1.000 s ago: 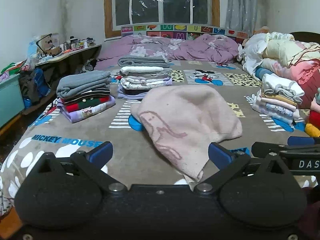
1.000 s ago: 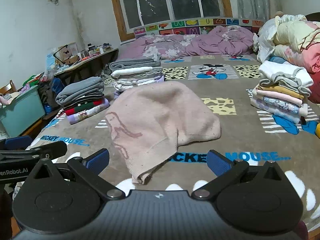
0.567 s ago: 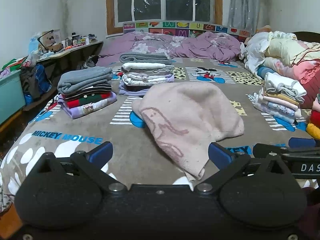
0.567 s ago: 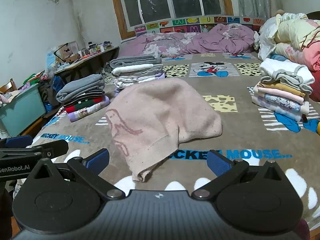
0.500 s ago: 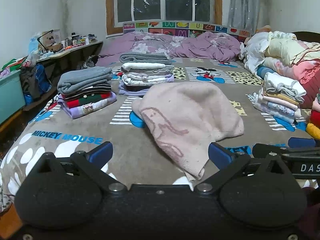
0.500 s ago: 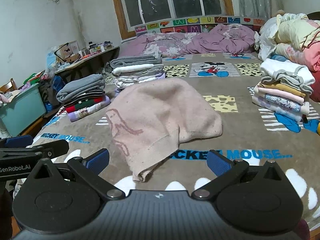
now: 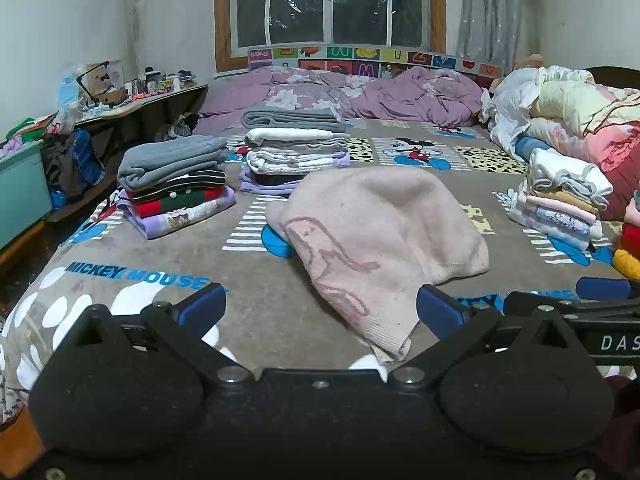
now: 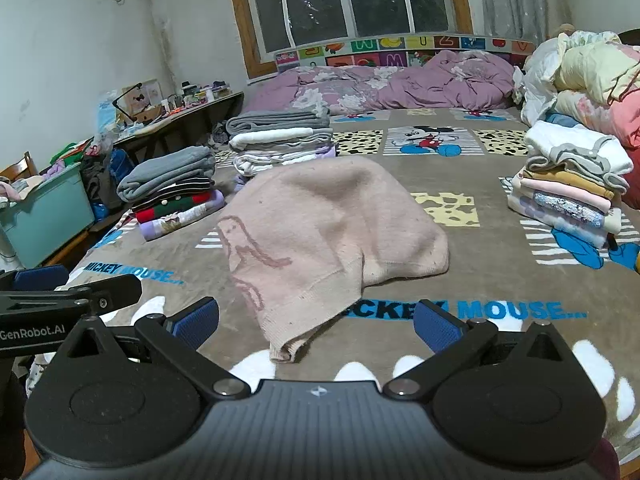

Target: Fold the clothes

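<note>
Mid-bed (image 7: 120, 280), the pink sweater (image 7: 372, 224) lies soft, light and floppy, so with both hand-held grippers (image 7: 318, 304) (image 8: 316, 320) spread empty I'd pinch its ribbed hem (image 8: 286, 350).

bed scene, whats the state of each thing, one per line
pink sweater: unfolded, lying rumpled on the bed, not held
left tongs: open, empty, hem of the sweater between them
right tongs: open, empty
grey-topped stack: folded, piled
middle stack: folded, piled
right stack: folded, piled
purple quilt: crumpled at the bed's far end
</note>
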Motion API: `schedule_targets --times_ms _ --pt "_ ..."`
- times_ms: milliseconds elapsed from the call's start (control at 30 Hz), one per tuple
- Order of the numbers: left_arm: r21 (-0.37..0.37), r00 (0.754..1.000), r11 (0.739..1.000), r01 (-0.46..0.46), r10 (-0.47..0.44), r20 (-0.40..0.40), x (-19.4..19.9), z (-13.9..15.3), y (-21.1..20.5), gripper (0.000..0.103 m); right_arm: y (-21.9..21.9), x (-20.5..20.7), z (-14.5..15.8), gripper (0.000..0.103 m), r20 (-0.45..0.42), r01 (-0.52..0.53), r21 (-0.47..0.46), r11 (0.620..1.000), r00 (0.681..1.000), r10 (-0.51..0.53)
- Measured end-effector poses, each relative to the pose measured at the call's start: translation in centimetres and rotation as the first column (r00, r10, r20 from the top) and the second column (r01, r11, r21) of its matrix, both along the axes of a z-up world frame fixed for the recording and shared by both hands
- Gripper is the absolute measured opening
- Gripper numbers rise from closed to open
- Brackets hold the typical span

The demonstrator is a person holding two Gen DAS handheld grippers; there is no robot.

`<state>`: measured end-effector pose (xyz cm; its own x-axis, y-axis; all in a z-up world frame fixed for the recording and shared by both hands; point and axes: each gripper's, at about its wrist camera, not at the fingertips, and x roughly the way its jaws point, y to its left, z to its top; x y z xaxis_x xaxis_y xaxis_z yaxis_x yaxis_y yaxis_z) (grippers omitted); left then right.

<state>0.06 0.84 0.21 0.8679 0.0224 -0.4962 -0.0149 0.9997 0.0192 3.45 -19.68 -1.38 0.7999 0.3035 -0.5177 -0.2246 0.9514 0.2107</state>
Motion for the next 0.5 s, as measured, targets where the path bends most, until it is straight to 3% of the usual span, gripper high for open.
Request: schedule_targets --times_ms 500 --pt "-0.002 1.000 1.000 -0.001 0.001 0.003 -0.06 -0.02 0.20 0.103 0.07 -0.04 0.14 0.103 0.002 -0.005 0.000 1.000 1.000 0.005"
